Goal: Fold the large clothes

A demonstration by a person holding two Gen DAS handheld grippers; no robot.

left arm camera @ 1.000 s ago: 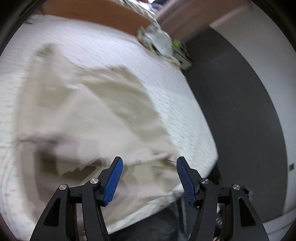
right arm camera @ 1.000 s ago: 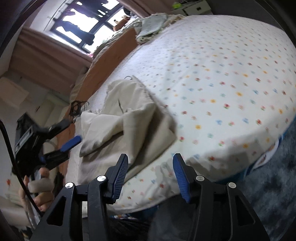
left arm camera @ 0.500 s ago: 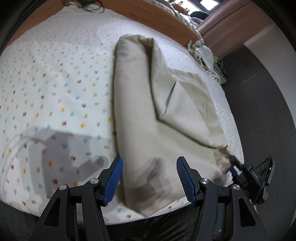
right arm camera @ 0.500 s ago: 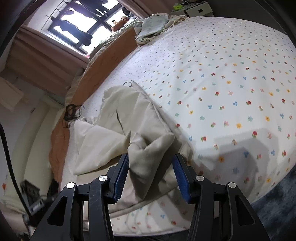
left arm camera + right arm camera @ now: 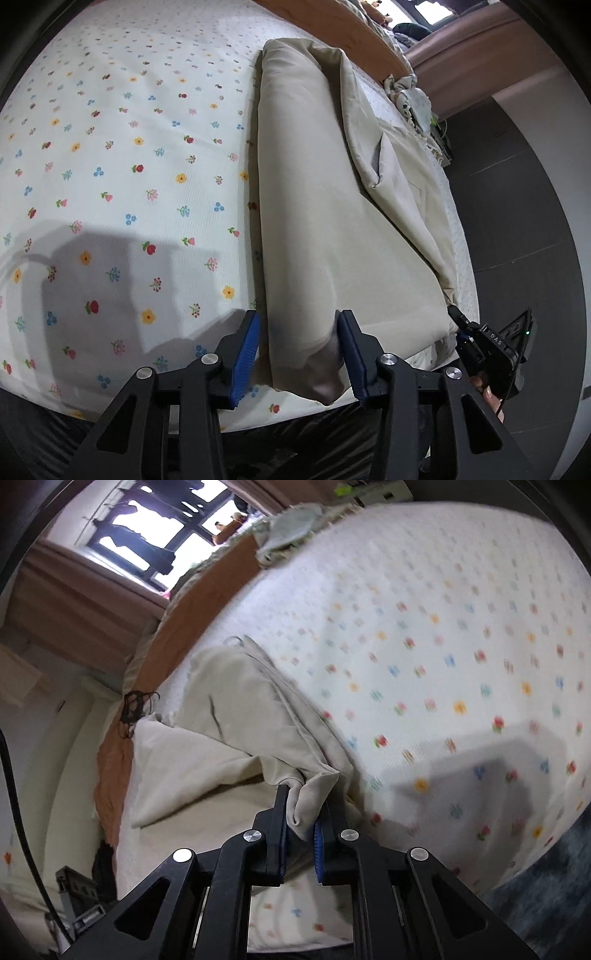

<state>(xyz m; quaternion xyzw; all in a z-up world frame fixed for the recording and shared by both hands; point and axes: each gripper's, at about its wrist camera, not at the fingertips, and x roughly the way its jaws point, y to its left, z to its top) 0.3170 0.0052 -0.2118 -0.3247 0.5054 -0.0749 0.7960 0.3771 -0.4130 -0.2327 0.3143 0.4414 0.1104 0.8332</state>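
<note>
- Left wrist view: your left gripper (image 5: 299, 350) straddles the near corner of the beige garment (image 5: 325, 206) at the bed's near edge. Its jaws are closing, cloth sits between them, but the blue pads (image 5: 246, 354) aren't pressing yet, so nothing is held on this side.
- The garment lies lengthwise on the flowered bedsheet (image 5: 110, 166), already folded into a long strip, with a looser flap on its right half.
- At lower right you can see the right gripper (image 5: 460, 326) at the garment's other near corner.
- Risk: the corner here looks thick and layered. If the pads catch only the top layer, I'd expect the fold to peel apart when you lift. The corner also overhangs the edge, so it could slide off.
- Right wrist view: your right gripper (image 5: 301, 819) is closing, and the pads already pinch a bunched wad of garment (image 5: 236, 716) corner. It's grasping cloth.
- Risk: that wad is crumpled, not flat. Pulling from it would likely drag a crease into the next fold, and lifting before the left side bites would skew the strip.
- A black tangle, maybe a cord (image 5: 135, 710), sits near the far end by the brown headboard (image 5: 207, 598); can't tell if it touches the cloth.
- Containers: none clearly visible in either view, just a cloth heap (image 5: 291, 528) at the far corner.
</note>
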